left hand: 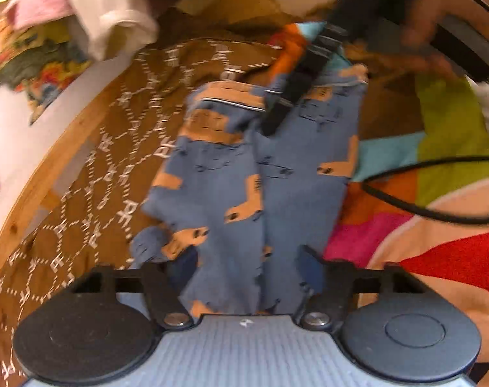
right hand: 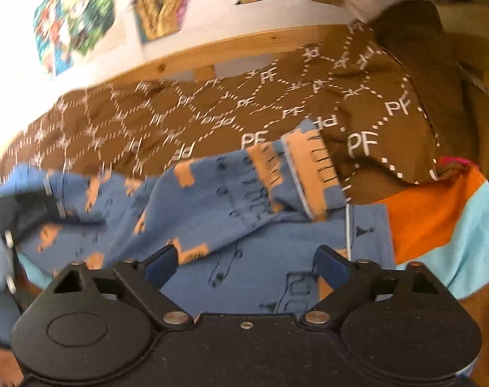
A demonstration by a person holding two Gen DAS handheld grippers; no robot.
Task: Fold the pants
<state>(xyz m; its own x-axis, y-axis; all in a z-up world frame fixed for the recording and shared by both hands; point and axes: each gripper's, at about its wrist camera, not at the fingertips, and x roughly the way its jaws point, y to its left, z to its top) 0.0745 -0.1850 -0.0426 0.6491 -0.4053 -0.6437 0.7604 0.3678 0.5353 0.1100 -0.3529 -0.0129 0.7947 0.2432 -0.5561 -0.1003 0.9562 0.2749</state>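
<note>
The blue pants (left hand: pixel 244 187) with tan animal prints lie lengthwise on the bed, legs side by side, waistband far from the left camera. My left gripper (left hand: pixel 247 271) is open, its fingers standing either side of the leg ends. The right gripper (left hand: pixel 276 119) shows in the left wrist view, pointing down at the waist area. In the right wrist view the pants (right hand: pixel 212 213) lie rumpled across the frame, and my right gripper (right hand: pixel 247 267) is open just above the cloth. The left gripper (right hand: pixel 34 213) shows blurred at the left edge there.
A brown cloth with white "PF" lettering (right hand: pixel 212 119) lies beside and partly over the pants. A multicoloured bedspread (left hand: pixel 438 148) lies underneath. A wooden bed rail (right hand: pixel 228 51) and a wall with posters stand behind. Pink and white clothes (left hand: pixel 92 6) are piled far off. A black cable (left hand: pixel 422 206) crosses the bedspread.
</note>
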